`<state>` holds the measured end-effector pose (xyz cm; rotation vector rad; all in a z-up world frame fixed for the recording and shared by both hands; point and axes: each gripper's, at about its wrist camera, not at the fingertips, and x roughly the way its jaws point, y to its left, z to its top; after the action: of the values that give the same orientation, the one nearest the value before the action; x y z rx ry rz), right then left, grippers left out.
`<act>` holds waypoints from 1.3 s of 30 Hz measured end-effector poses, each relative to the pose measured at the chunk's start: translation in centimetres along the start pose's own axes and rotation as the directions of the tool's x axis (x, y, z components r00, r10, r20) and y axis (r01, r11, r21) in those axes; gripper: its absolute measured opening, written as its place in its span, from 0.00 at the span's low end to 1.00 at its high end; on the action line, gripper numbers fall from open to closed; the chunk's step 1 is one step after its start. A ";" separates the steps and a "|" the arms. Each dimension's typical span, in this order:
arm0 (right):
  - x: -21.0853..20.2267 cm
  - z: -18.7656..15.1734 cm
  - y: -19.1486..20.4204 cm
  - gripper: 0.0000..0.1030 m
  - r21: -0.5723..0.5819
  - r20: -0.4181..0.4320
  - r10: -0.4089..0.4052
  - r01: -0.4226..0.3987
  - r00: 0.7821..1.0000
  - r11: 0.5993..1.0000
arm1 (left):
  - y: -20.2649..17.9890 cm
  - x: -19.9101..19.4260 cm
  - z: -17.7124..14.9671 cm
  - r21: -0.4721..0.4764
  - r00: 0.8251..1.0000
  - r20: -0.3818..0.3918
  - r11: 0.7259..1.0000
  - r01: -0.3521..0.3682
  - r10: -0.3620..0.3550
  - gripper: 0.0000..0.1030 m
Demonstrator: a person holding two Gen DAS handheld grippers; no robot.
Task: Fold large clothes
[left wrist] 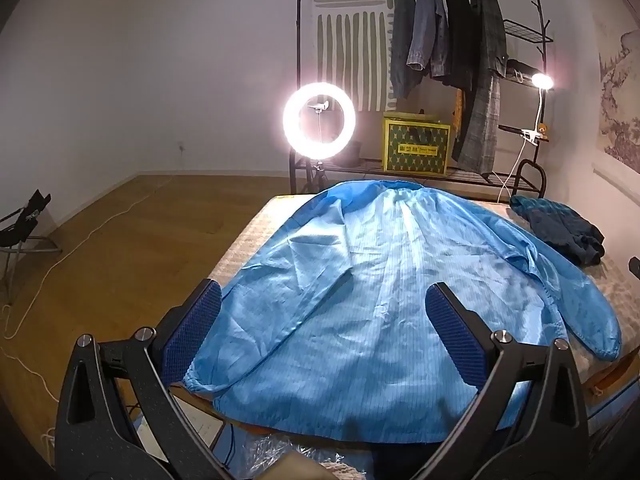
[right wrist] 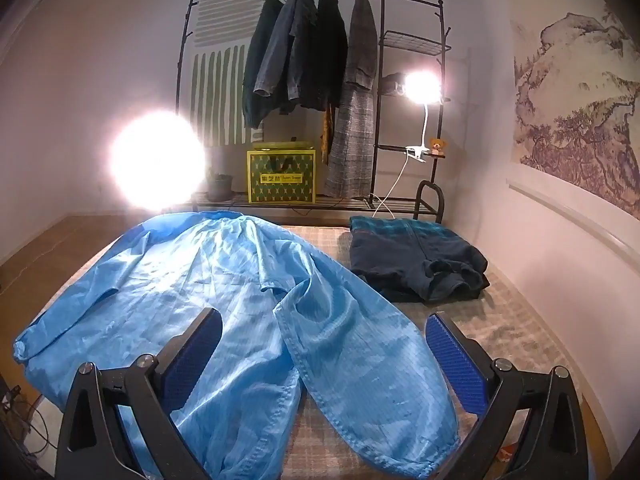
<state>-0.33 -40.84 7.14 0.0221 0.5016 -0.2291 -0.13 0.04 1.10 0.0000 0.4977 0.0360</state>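
Left wrist view shows the big blue coat (left wrist: pixel 384 280) spread flat on the bed (left wrist: pixel 256 232), sleeves out. The left gripper (left wrist: pixel 324 312) hangs above it with jaws wide apart, holding nothing. The right gripper (right wrist: pixel 324 340) is wide apart too, near a dark folded garment (right wrist: pixel 412 260).

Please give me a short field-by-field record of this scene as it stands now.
surface: mattress with a checked cover
main garment: blue coat spread flat, both sleeves lying out to the sides
second garment: dark folded garment at the far right, apart from the coat
left gripper: open, above the coat's near hem, holding nothing
right gripper: open, above the right sleeve, holding nothing
fold: not yet begun
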 end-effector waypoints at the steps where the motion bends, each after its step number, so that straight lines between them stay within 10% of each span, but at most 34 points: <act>1: 0.2 -0.3 -0.1 1.00 0.006 -0.001 0.001 -0.001 1.000 1.000 | 0.0 0.0 0.1 0.001 1.000 0.002 1.000 -0.001 0.001 1.00; 39: 0.2 -0.3 -0.1 1.00 0.010 -0.001 0.007 -0.007 1.000 1.000 | -0.1 -0.2 0.2 0.006 1.000 0.010 1.000 -0.006 0.006 1.00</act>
<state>-0.36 -40.99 6.83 0.0338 0.5012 -0.2250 -0.25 -0.07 1.38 0.0079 0.4874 0.0407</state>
